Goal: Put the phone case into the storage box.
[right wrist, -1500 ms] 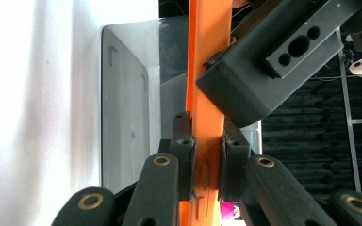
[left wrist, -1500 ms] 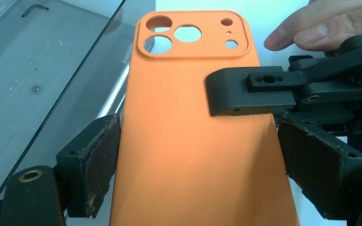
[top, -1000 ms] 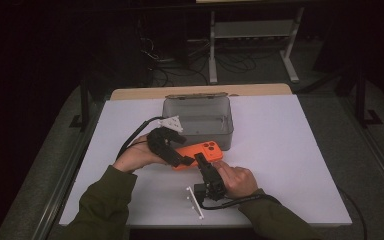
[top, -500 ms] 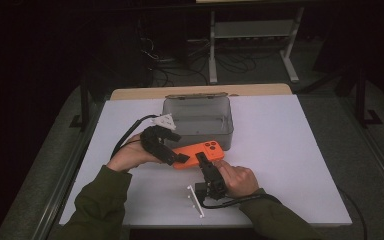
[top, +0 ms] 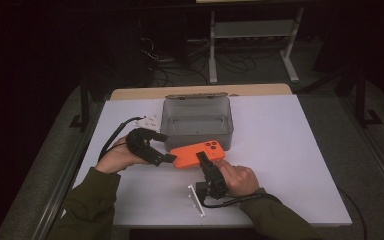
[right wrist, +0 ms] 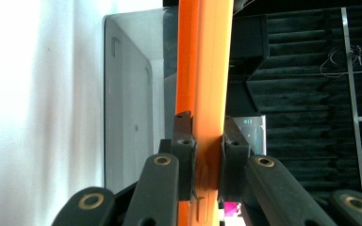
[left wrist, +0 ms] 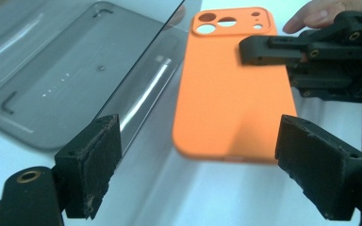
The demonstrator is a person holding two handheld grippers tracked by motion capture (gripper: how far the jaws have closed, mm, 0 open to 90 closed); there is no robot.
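Observation:
An orange phone case [top: 200,152] hangs just above the white table [top: 290,150], in front of a grey box. My right gripper [top: 202,160] is shut on its near long edge; in the right gripper view the pads clamp the case [right wrist: 205,70] edge-on. My left gripper [top: 166,159] sits just off the case's left end, and its jaws have just been opening. In the left gripper view the left gripper [left wrist: 200,160] is open with nothing between its pads. The case's back [left wrist: 231,94] with its camera holes lies beyond them.
An open grey plastic box [top: 196,131] stands behind the case. A thin white stick-like part [top: 196,200] lies near the front edge, by the right hand. A small white item [top: 147,121] sits left of the box.
My left gripper has drawn back to the left, off the case's left end. The right gripper has stayed put with the case in it.

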